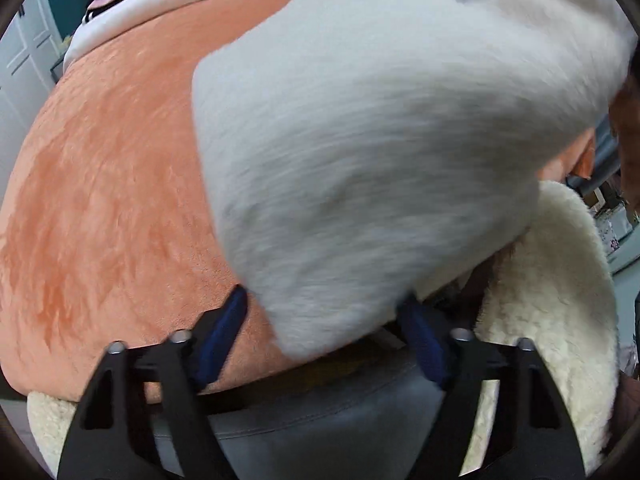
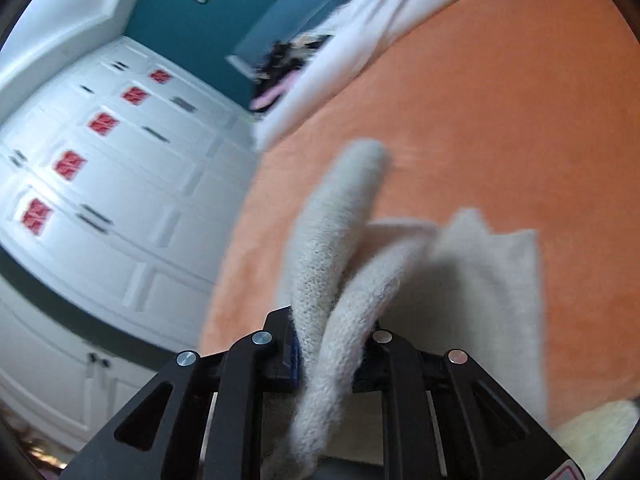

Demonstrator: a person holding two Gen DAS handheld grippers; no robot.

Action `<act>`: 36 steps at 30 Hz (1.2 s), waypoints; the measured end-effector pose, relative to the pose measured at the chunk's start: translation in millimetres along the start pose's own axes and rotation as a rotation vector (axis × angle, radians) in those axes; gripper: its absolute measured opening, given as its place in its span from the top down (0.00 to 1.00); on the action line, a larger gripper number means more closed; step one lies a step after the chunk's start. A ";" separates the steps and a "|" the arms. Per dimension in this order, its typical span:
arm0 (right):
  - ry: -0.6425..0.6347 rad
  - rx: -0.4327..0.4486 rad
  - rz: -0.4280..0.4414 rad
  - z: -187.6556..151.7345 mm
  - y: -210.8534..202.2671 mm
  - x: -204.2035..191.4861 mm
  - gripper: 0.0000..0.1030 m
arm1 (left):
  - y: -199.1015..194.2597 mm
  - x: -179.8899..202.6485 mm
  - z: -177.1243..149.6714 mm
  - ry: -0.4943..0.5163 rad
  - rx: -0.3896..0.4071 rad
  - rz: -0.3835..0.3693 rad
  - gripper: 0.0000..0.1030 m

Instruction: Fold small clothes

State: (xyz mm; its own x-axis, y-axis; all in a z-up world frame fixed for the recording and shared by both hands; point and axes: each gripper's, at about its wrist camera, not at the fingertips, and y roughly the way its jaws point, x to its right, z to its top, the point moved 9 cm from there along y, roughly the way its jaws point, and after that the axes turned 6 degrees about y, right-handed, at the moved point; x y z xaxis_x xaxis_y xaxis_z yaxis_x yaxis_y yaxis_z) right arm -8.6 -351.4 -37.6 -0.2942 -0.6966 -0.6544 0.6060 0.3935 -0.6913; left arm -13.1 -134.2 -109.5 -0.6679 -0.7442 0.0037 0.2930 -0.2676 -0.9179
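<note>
We see one fuzzy white knit garment (image 2: 320,320) pinched in our right claw (image 2: 332,344); our left claw (image 1: 324,332) gapes at six o'clock.

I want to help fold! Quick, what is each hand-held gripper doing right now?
Left hand-held gripper: open, the fuzzy white garment lies between its blue pads, not pinched.
Right hand-held gripper: shut on the fuzzy white garment.

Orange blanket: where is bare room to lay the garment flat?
The orange blanket is bare from the white fuzzy garment across to the white bedding at its far edge. It is crowded by the cream fleece at the near edge, beside the left hand-held gripper.
</note>
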 end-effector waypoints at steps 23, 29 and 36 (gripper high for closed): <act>0.068 0.045 -0.023 -25.7 -22.4 24.5 0.86 | 3.4 -31.7 -18.1 -0.166 -0.018 -0.100 0.81; 0.156 0.038 -0.117 -33.4 -21.4 58.0 0.76 | 2.9 -33.9 -21.3 -0.150 -0.022 -0.111 0.78; 0.043 0.037 -0.139 -50.3 -69.8 31.5 0.51 | -69.7 -44.9 -5.8 -0.127 0.162 -0.151 0.61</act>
State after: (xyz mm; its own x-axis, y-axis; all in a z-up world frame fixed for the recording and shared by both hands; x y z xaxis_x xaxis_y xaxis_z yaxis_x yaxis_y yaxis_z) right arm -97.3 -370.6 -25.3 -0.4087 -0.7160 -0.5660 0.5833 0.2721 -0.7653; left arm -7.5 -78.6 -48.0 -0.6239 -0.7567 0.1954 0.3089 -0.4685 -0.8277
